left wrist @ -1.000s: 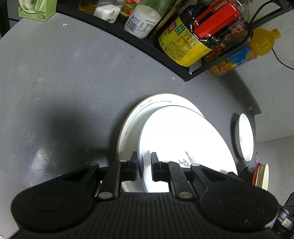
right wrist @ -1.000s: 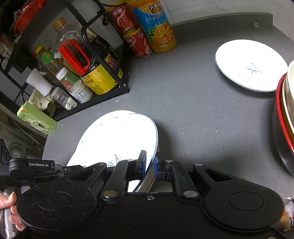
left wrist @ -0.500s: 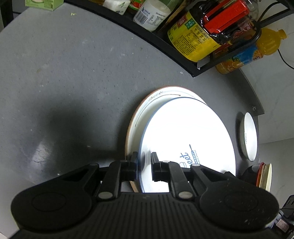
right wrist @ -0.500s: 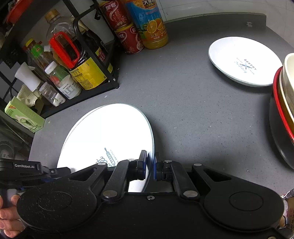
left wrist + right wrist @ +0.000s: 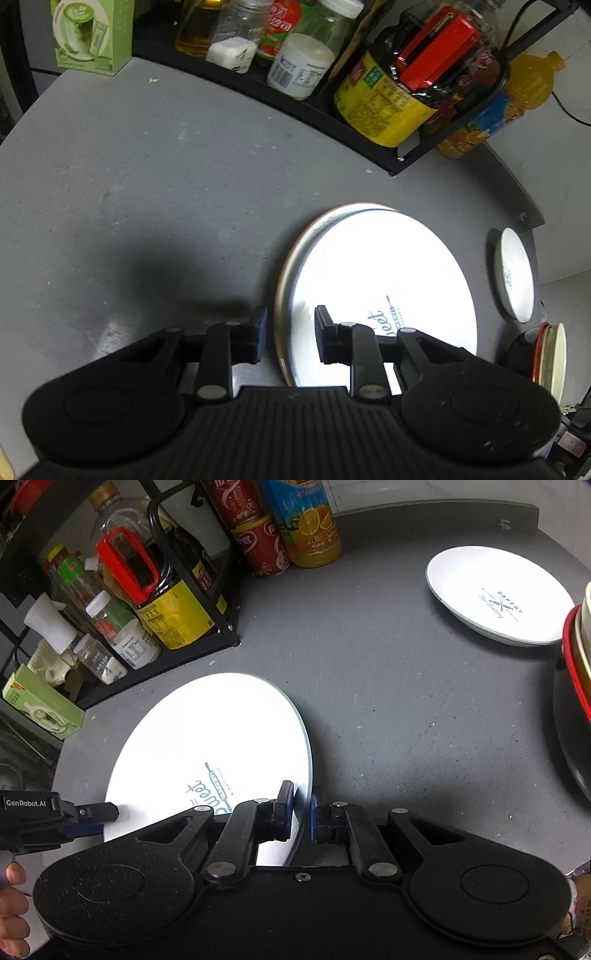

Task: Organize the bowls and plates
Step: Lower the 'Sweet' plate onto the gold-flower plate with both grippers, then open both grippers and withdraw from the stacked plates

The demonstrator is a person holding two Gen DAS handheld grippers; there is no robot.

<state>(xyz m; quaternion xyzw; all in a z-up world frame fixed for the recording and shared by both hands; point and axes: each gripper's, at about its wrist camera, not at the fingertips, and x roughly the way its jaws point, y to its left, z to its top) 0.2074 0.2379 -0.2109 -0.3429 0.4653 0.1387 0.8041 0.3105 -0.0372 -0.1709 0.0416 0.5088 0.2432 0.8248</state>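
While my left tongs (image 5: pixel 288 338) are spreading, with the near-left rim of the stacked plates between their pads but neither pad pressing on it, my right tongs (image 5: pixel 303 810) pinch the near-right edge of the large white round plate with the blue "Sweet" print (image 5: pixel 207 746). That plate lies on top of a second white plate with a brown rim (image 5: pixel 291 251), which peeks out along the far and left side, both on the grey speckled countertop (image 5: pixel 147 184). In the right view the left tongs' black finger (image 5: pixel 96 812) reaches the plate's left edge, and a bare hand (image 5: pixel 13 915) shows at the lower left. Far to the right sits a smaller white dish printed "BAKERY" (image 5: pixel 495 594), well apart from the stack. At the right edge stands a nested pile of bowls, black, red and cream (image 5: pixel 576 686). A black wire rack of bottles and jars (image 5: pixel 122 602) fills the far left
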